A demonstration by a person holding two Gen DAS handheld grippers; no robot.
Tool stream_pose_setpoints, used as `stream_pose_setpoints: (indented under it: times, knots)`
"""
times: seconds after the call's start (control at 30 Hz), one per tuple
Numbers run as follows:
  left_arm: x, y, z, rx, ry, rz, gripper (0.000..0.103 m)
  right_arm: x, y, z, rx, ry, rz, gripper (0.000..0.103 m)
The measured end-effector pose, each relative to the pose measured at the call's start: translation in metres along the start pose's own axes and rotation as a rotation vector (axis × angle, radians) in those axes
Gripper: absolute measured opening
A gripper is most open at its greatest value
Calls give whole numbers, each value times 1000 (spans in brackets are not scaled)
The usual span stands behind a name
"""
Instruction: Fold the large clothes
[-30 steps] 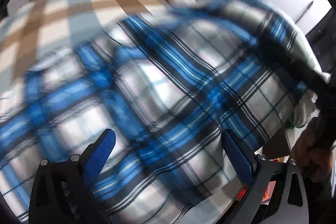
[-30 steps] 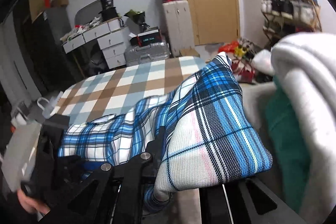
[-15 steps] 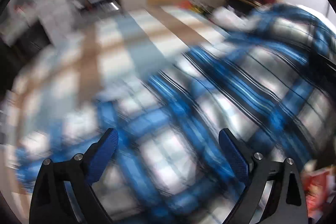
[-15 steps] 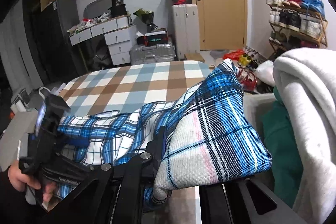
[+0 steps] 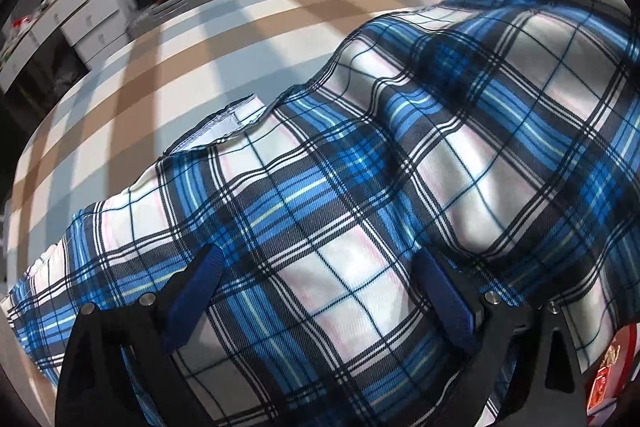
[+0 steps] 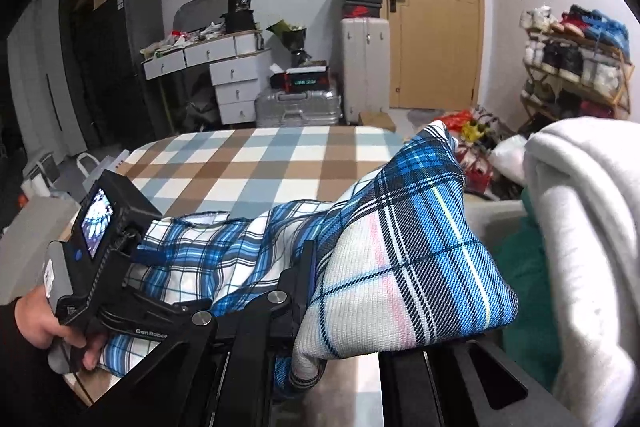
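Fingers of left gripper (image 5: pixel 316 291) are hanging spread, empty, over blue-and-white plaid flannel garment (image 5: pixel 360 167) on checked table (image 5: pixel 168 39); right gripper (image 6: pixel 316 303) is clamping its bunched edge (jaws hidden).

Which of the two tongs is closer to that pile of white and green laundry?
The right tongs, shut on the blue plaid garment, sit just beside the laundry pile. The left tongs hover open over the garment's far end, well away.
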State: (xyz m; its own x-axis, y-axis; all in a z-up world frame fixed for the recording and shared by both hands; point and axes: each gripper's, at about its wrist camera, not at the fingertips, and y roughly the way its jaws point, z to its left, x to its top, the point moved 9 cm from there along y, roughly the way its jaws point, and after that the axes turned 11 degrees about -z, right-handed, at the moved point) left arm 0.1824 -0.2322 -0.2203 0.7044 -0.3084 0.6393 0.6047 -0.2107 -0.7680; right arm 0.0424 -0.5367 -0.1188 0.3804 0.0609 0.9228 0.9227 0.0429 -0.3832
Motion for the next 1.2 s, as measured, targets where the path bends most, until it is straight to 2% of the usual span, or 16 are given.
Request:
stream_pose_setpoints:
  times: [0.1,0.2,0.23,0.37,0.53,0.6,0.67,0.73,0.8,0.83,0.9,0.97,1.0,1.03,1.13,1.2]
  knots:
    - [9,-3,-22,-89,7,3,94,16,-3,-11,-40,-34,-24,8]
    - [11,-40,-10,-168,-110,-15,94,34,-7,-15,-63,-75,-41,7]
    - [9,-58,4,-153,-118,-36,94,39,-9,-11,-65,-96,-48,7]
    - [-3,-130,76,8,-106,-144,94,62,-19,31,-27,-184,-99,7]
    - [-53,-185,168,33,-334,-158,94,70,-32,139,88,-315,-154,8]
    - [-75,-198,197,70,-388,-156,94,53,-29,187,157,-338,-118,8]
    - [-93,-204,223,88,-446,-152,94,18,-15,238,234,-369,-38,8]
    - [-108,-204,238,92,-496,-141,94,-28,7,280,280,-429,88,12]
    - [-118,-196,244,49,-543,-118,94,-84,27,311,355,-437,265,20]
    - [-118,-190,241,17,-556,-102,94,-105,32,318,382,-431,343,26]
    - [-118,-186,236,-21,-573,-81,94,-111,31,317,396,-399,370,31]
    - [-115,-186,225,-71,-578,-73,94,-97,20,308,478,-262,376,49]
    - [-113,-190,218,-104,-578,-74,94,-87,14,300,530,-158,377,65]
    - [-106,-190,207,-150,-576,-80,94,-74,6,289,575,-46,358,70]
    - [-87,-181,175,-261,-536,-78,94,-52,-7,258,610,104,293,70]
    - [-84,-162,155,-272,-503,-10,94,-40,-8,225,553,199,196,72]
